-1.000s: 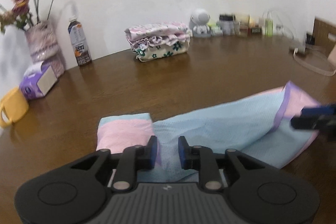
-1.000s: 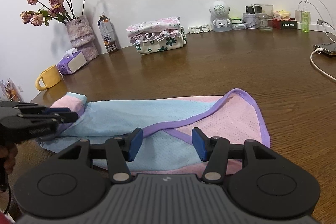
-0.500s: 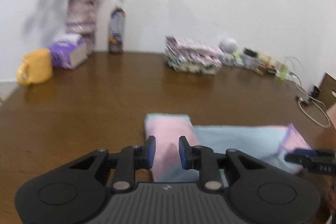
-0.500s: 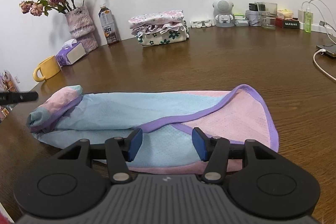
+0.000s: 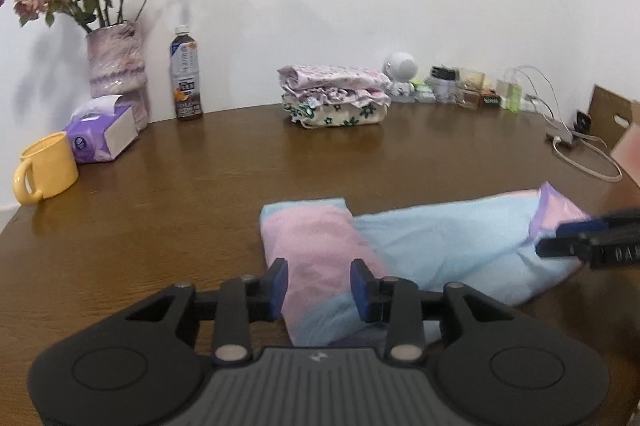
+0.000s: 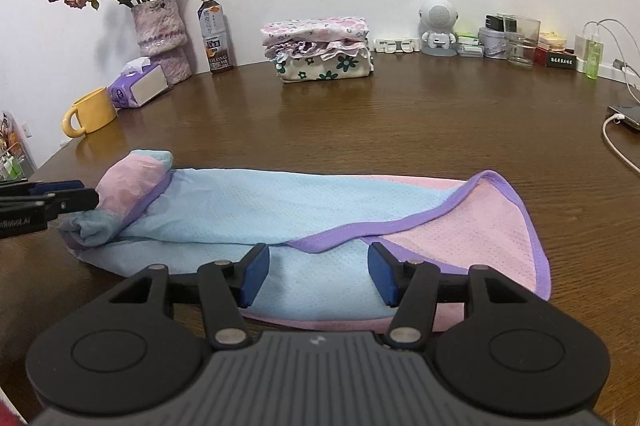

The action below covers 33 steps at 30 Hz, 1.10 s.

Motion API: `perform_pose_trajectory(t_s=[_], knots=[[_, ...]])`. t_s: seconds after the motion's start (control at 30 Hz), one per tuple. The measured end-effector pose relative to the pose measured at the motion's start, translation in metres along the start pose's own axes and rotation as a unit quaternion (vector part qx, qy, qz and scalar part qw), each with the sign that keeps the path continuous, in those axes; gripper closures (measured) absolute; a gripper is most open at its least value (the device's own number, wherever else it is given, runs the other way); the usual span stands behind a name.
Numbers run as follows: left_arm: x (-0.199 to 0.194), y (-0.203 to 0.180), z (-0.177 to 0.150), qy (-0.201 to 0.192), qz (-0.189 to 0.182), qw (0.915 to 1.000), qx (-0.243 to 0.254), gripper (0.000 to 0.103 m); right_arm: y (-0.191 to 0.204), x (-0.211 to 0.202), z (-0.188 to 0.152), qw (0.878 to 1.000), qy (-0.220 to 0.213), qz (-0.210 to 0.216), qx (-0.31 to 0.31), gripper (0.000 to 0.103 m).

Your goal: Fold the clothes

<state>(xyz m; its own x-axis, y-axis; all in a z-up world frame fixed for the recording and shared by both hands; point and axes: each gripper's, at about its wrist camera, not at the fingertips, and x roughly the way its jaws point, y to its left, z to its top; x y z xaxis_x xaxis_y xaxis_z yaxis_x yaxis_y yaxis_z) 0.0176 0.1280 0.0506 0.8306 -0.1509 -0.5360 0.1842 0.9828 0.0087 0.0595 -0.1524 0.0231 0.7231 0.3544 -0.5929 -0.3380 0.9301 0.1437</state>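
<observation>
A light blue and pink mesh garment (image 6: 304,210) with purple trim lies in a long strip across the brown table (image 6: 400,114). Its left end is folded over into a pink sleeve part (image 6: 132,182). My left gripper (image 5: 318,286) is open and sits over that folded pink end (image 5: 320,246). It also shows in the right wrist view (image 6: 60,196), beside the fold. My right gripper (image 6: 318,272) is open and empty above the garment's near edge. It also shows in the left wrist view (image 5: 576,240) at the garment's right end.
A stack of folded clothes (image 6: 320,50) stands at the back. A flower vase (image 6: 160,34), bottle (image 6: 214,34), tissue box (image 6: 138,86) and yellow mug (image 6: 90,112) stand at back left. A speaker, jars, chargers and a phone cable (image 6: 620,146) are at the right.
My left gripper has opened wider and swung around the folded pink end, now seen side-on near it. My right gripper has stayed open over the garment's near edge.
</observation>
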Motion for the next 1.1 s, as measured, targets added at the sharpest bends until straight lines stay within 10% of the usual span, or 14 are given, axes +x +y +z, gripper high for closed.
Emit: perform_pose_trajectory(t_s=[0.2,0.57,0.9,1.1], knots=[[-0.031,0.021,-0.01,-0.01,-0.059,0.998,-0.019,0.068,0.034,0.008,0.004,0.998,0.006,0.034,-0.045,0.047],[-0.014,0.02,-0.025,0.011,-0.051,0.9979,0.037,0.075,0.1,0.026,0.009,0.987,0.023,0.092,-0.129,0.049],[-0.011,0.021,-0.032,0.021,-0.062,0.9965,0.053,0.089,0.14,0.043,0.007,0.976,0.043,0.126,-0.171,0.088],[-0.02,0.035,-0.033,0.017,-0.079,0.9964,0.024,0.088,0.139,0.036,0.007,0.976,0.045,0.127,-0.169,0.075]])
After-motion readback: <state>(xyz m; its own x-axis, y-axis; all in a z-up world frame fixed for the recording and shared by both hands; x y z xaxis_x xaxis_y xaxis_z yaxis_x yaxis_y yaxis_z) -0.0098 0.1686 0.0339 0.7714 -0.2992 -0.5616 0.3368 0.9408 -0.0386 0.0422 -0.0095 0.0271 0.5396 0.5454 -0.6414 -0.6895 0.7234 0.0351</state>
